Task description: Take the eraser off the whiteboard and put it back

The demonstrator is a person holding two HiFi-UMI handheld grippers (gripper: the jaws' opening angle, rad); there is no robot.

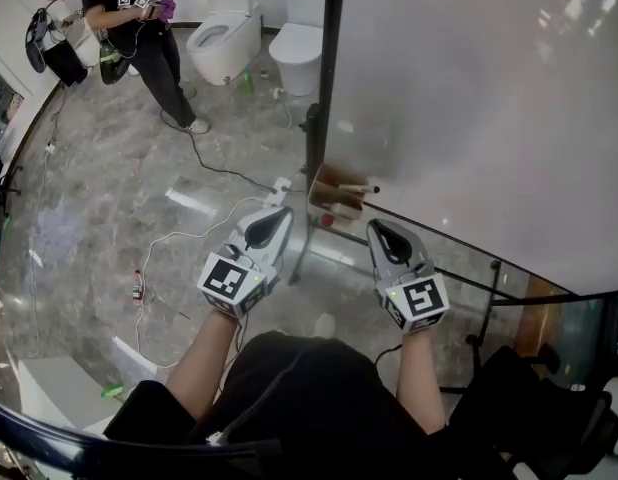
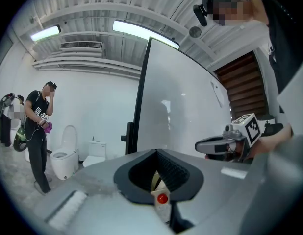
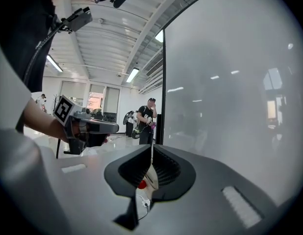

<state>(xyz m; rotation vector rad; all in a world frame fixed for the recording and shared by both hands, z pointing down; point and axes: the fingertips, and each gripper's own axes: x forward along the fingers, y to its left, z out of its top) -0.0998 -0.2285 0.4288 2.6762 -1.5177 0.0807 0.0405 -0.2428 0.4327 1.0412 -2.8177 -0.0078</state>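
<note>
The big whiteboard (image 1: 489, 98) fills the right of the head view, and its surface also shows in the left gripper view (image 2: 186, 116) and the right gripper view (image 3: 230, 92). An open cardboard box (image 1: 337, 196) with a marker in it hangs at the board's lower left corner. I cannot make out an eraser in any view. My left gripper (image 1: 278, 214) is held just left of the box, shut with nothing in it. My right gripper (image 1: 375, 228) sits just right of the box and close to the board, also shut and empty. Each gripper sees the other: right gripper (image 2: 215, 145), left gripper (image 3: 100, 127).
The board's black frame post (image 1: 329, 88) rises between the grippers. A person (image 1: 139, 28) stands at the far left near two toilets (image 1: 224, 33). Cables (image 1: 219, 171) and a power strip (image 1: 279, 190) lie on the marble floor. A dark chair back (image 1: 139, 448) is below me.
</note>
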